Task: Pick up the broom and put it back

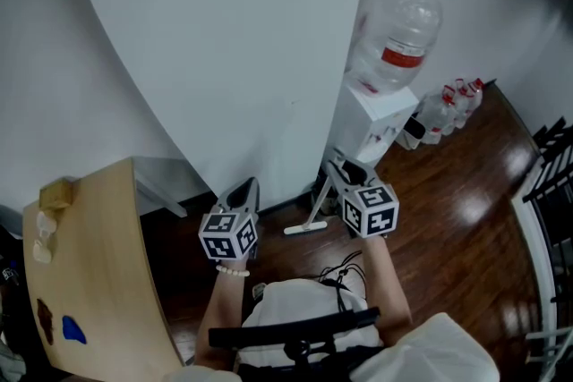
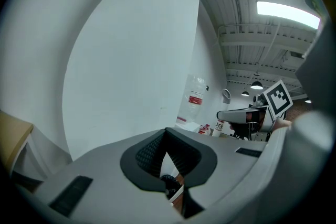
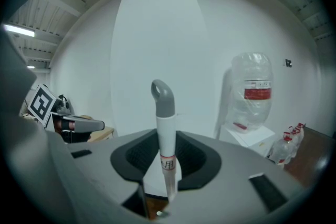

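My right gripper (image 3: 167, 136) is shut on the broom's white handle (image 3: 167, 139), just below its grey hooked end (image 3: 161, 96), which stands upright between the pads. In the head view the right gripper (image 1: 345, 170) is raised near the wall. The thin handle (image 1: 320, 201) slants down from it to the pale broom head (image 1: 305, 228) on the dark wood floor. The left gripper (image 1: 243, 192) hovers beside it to the left, apart from the broom. In its own view the left gripper (image 2: 165, 134) has its tips together with nothing between them.
A white water dispenser (image 1: 380, 116) with a large clear bottle (image 1: 398, 36) stands against the wall right of the broom. Several water bottles (image 1: 452, 107) sit on the floor beyond it. A wooden table (image 1: 89, 273) is at the left, a black railing (image 1: 551, 165) at the right.
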`<act>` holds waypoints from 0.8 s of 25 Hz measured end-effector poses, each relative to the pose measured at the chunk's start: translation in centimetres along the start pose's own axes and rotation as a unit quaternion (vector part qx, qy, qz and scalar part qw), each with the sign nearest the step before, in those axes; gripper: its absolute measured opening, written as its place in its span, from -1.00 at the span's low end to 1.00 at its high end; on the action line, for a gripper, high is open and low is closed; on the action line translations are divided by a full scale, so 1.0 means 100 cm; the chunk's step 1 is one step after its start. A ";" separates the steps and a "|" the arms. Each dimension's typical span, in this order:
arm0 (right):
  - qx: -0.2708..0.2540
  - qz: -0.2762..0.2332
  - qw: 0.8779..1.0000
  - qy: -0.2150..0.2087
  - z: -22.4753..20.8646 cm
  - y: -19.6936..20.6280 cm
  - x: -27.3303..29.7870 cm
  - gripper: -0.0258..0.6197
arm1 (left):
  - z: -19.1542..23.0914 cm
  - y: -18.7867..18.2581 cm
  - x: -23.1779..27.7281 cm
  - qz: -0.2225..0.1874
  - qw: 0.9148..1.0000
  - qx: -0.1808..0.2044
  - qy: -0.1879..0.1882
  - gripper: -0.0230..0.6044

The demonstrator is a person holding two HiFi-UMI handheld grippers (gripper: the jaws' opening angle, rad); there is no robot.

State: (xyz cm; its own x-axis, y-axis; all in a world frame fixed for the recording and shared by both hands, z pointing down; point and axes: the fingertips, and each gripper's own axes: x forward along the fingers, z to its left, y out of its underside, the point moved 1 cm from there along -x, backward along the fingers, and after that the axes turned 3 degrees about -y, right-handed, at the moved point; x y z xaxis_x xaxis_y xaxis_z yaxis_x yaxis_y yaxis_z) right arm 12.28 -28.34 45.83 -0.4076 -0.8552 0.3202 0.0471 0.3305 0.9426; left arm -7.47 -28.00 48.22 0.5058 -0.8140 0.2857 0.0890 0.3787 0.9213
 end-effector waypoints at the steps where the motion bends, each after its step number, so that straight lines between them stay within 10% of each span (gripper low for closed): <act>1: 0.002 0.000 1.000 0.000 -0.001 0.000 0.000 -0.55 | 0.000 0.000 0.000 0.000 1.000 0.001 0.001 -0.95; 20: 0.003 0.067 0.998 -0.016 -0.003 0.063 0.040 -0.55 | 0.011 0.012 -0.011 0.017 1.000 -0.004 -0.013 -0.95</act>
State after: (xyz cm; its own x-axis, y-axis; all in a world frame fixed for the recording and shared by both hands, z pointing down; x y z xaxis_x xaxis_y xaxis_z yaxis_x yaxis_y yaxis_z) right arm 11.24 -29.79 53.04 -0.4277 -0.7901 0.4390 0.0965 0.4430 0.8913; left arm -8.83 -27.16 49.31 0.4853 -0.8124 0.3232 0.0800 0.4093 0.9089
